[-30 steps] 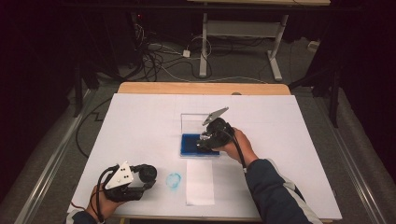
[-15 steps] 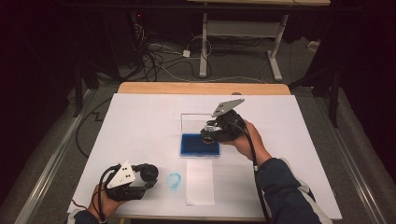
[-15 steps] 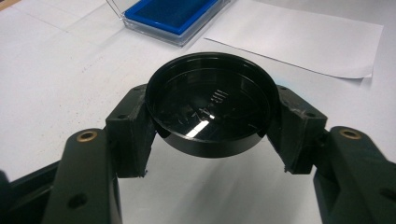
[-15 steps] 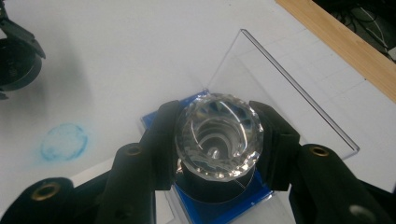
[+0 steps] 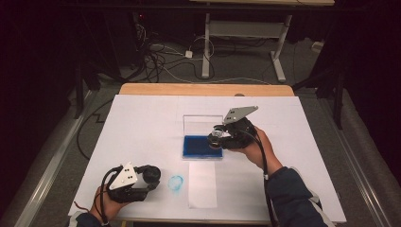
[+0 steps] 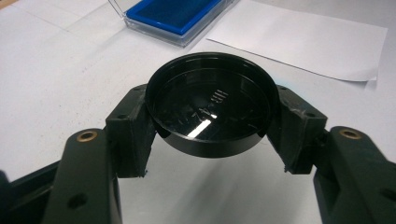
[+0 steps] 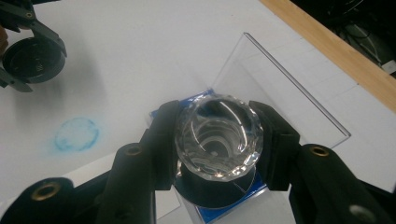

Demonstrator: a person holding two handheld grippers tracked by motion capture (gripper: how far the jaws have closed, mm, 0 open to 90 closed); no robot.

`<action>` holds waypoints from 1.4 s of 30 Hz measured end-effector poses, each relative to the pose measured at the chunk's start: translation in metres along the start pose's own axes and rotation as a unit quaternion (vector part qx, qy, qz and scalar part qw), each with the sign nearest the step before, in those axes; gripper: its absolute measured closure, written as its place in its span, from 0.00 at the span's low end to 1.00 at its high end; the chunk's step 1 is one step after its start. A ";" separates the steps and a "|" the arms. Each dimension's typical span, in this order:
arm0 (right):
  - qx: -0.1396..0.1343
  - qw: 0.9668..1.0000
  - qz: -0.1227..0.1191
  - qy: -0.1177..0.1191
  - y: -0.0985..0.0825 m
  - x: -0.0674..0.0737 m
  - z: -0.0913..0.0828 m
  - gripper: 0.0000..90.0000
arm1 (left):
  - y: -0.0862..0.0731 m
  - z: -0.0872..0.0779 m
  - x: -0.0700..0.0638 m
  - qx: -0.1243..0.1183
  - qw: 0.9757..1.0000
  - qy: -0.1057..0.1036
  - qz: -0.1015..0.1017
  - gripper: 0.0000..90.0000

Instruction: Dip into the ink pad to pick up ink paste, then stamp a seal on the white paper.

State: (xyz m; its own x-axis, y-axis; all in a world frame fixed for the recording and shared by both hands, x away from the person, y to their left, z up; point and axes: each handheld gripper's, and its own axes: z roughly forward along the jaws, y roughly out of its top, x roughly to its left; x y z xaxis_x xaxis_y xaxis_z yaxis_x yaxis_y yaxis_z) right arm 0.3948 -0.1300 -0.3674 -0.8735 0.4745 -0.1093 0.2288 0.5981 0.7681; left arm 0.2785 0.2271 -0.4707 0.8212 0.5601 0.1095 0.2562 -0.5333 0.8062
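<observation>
Your right gripper [image 5: 218, 138] has lifted off the blue ink pad [image 5: 201, 147], pinching the crystal-handled stamp [image 7: 218, 137], inked; left gripper [image 5: 147, 176] clamps its black cap [image 6: 212, 108] aside.

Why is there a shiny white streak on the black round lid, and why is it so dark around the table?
Left gripper view: the lid is glossy, so a lamp glints off it as a streak. Right gripper view: the glass stamp sparkles along its cut edges. High view: light falls on the white table, while the floor behind stays dim.
</observation>
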 end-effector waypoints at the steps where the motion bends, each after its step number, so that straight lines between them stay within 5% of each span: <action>1: -0.004 1.000 0.001 0.002 0.000 0.000 -0.002 0.62 | 0.001 0.001 0.000 -0.001 1.000 0.000 0.001 0.40; 42: -0.038 0.999 -0.016 0.023 0.001 0.018 -0.018 0.62 | 0.009 0.014 0.000 0.008 1.000 -0.018 0.015 0.40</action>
State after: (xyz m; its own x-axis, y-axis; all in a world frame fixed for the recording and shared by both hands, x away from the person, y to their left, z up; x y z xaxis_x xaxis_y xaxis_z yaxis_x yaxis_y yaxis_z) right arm 0.3717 -0.1330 -0.3574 -0.8988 0.4250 -0.1072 0.1683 0.5604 0.8109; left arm 0.2881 0.2135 -0.4718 0.8457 0.5218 0.1120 0.2403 -0.5598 0.7930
